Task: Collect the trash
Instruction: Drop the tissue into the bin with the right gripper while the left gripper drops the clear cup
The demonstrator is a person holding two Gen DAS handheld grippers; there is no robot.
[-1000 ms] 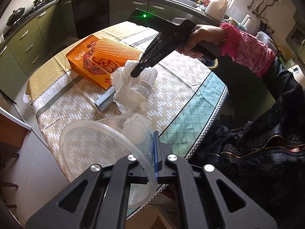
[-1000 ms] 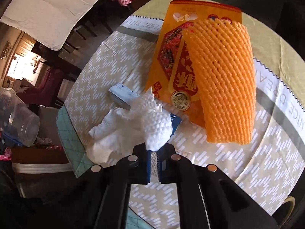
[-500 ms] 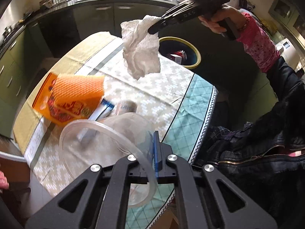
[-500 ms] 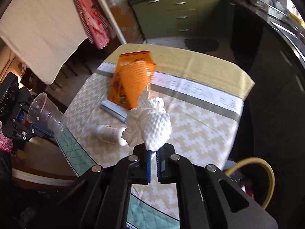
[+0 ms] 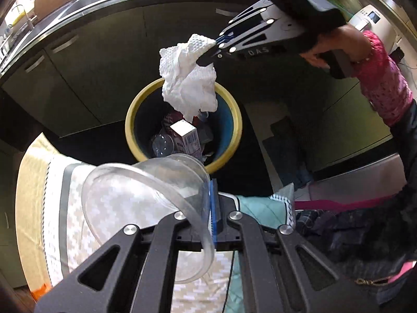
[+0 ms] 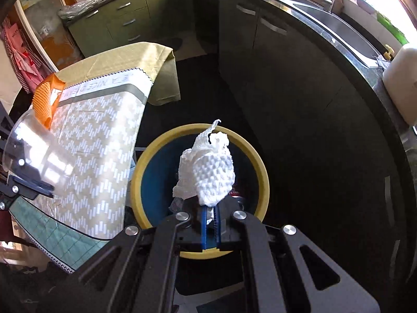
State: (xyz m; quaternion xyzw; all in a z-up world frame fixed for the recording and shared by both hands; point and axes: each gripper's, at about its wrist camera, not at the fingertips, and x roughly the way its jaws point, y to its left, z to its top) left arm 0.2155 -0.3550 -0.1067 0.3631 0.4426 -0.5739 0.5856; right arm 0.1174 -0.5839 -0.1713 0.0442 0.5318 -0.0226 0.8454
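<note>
Tissue wad (image 6: 207,173): white, crumpled, clamped between the fingers of the right gripper (image 6: 210,215); hangs directly above the open mouth of the yellow-rimmed bin (image 6: 156,147), clear of the rim. Judged ready to drop straight down.
Plastic cup (image 5: 146,198): clear, wall pinched by the fingers of the left gripper (image 5: 212,215), mouth turned sideways; over the desk (image 5: 65,224) edge, just short of the bin. Right hand is the nearer.
Bin contents: carton (image 5: 186,135), other trash.
</note>
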